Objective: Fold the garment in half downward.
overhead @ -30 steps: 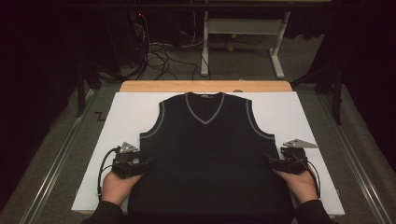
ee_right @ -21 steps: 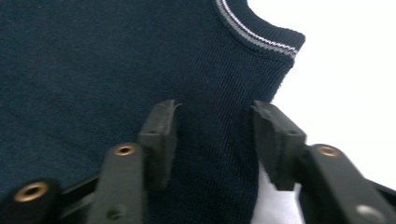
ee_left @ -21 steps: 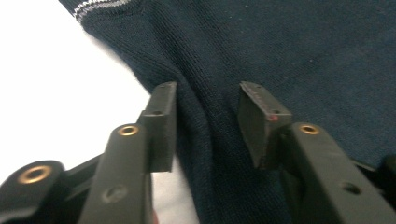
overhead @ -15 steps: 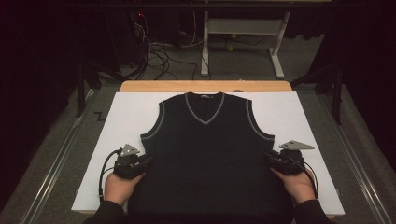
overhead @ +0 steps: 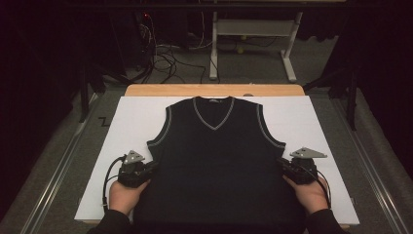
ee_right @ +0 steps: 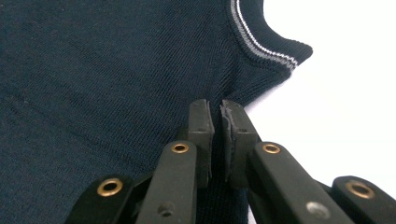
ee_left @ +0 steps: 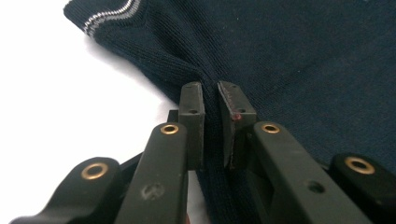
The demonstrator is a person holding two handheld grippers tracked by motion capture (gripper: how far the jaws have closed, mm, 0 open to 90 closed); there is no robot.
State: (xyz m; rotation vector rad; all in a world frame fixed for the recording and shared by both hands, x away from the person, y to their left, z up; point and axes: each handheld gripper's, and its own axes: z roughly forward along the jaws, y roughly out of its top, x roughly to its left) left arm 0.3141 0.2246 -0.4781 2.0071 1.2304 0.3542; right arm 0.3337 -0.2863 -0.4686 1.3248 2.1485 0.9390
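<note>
From the high view, the dark navy knitted sleeveless vest point(overhead: 221, 161) lies flat on the white table sheet point(overhead: 126, 122). Left gripper point(ee_left: 211, 100) view: jaws have just pinched its side edge. Right gripper point(ee_right: 215, 112) view: same, so lifting or folding looks next

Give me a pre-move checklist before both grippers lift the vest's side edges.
1. Left gripper pinching the sweater vest at its side edge: ok, its jaws have just closed on a fold of knit.
2. Right gripper pinching the opposite side edge: ok, its jaws have just closed with knit between the pads.
3. Both grips at matching height, just below the armholes: ok.
4. Vest flat and centred on the white board: ok.
5. Both fabric layers caught in each pinch: cannot tell.
6. Cables off the vest: ok.
</note>
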